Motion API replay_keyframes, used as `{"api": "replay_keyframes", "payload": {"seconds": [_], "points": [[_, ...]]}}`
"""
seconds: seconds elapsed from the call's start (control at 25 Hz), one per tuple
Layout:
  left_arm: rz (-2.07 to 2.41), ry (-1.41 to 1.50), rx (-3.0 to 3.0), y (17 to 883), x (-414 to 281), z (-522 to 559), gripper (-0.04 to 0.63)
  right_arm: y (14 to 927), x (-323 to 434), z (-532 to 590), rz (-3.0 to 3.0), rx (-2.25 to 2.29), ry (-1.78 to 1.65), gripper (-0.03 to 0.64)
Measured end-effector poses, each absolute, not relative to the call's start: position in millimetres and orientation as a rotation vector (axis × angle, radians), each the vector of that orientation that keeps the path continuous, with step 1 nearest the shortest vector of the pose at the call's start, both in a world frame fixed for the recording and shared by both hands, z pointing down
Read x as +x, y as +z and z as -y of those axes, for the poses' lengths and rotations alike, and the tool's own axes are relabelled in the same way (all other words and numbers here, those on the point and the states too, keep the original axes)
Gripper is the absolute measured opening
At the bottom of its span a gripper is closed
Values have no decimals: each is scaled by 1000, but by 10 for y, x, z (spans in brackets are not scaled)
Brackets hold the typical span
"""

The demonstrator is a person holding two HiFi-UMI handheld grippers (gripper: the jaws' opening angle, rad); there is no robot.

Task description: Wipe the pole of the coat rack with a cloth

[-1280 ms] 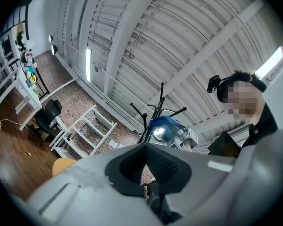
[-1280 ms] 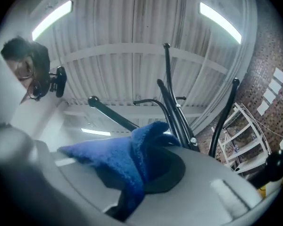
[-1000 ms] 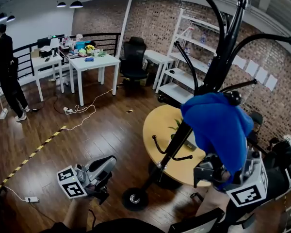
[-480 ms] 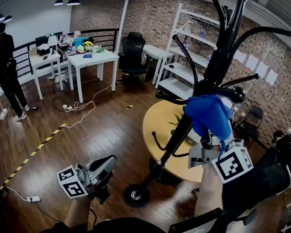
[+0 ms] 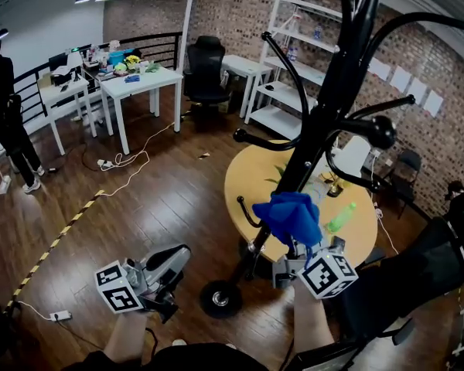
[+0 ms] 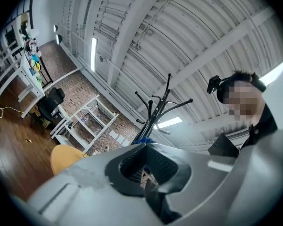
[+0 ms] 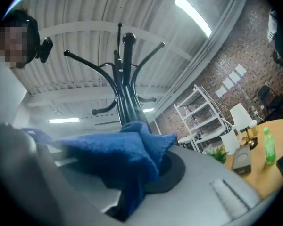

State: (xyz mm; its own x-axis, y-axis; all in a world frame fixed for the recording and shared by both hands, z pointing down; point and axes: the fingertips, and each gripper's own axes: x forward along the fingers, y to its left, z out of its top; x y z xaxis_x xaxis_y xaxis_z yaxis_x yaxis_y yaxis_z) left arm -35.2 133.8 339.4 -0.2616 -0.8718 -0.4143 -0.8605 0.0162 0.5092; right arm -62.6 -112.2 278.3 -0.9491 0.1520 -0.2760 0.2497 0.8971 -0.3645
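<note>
The black coat rack pole point(image 5: 323, 117) leans up from its round base point(image 5: 220, 298) to curved hooks at the top. A blue cloth point(image 5: 292, 216) rests against the lower pole, just above the table edge. My right gripper point(image 5: 300, 255) is shut on the cloth from below, its marker cube toward me. In the right gripper view the cloth point(image 7: 118, 154) bunches over the jaws, with the pole point(image 7: 127, 102) rising right behind it. My left gripper point(image 5: 170, 263) hangs low to the left of the base, shut and holding nothing. The left gripper view shows the rack point(image 6: 153, 112) far off.
A round yellow table point(image 5: 247, 184) stands behind the pole, with a green bottle point(image 5: 340, 217) and small items on it. White shelving point(image 5: 294, 60), white desks point(image 5: 139, 87) and a black chair point(image 5: 203, 72) stand further back. A person point(image 5: 0, 107) is far left. Cables and striped tape point(image 5: 54, 246) cross the floor.
My right gripper has slid the blue cloth down the pole, from near the hook junction to just above the table edge. The left gripper has stayed put.
</note>
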Motion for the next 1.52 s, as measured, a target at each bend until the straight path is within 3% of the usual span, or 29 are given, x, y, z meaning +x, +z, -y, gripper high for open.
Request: {"api": "replay_keyframes", "payload": {"seconds": [0.4, 0.72, 1.0, 1.16, 1.52], "points": [[2184, -1080, 1916, 3432, -348, -1149, 3, 4538, -597, 703, -3221, 423, -749, 25], [2189, -1049, 1956, 3356, -336, -1115, 3, 4413, -130, 149, -3315, 891, -573, 23], [2181, -1010, 1997, 3317, -313, -1003, 2, 4599, -597, 529, -3349, 555, -316, 23], [2175, -997, 2019, 3310, -297, -912, 3, 4260, -729, 604, -3289, 444, -120, 23], [2185, -1004, 2086, 3133, -263, -918, 2, 2249, -633, 669, -2865, 286, 76, 23]]}}
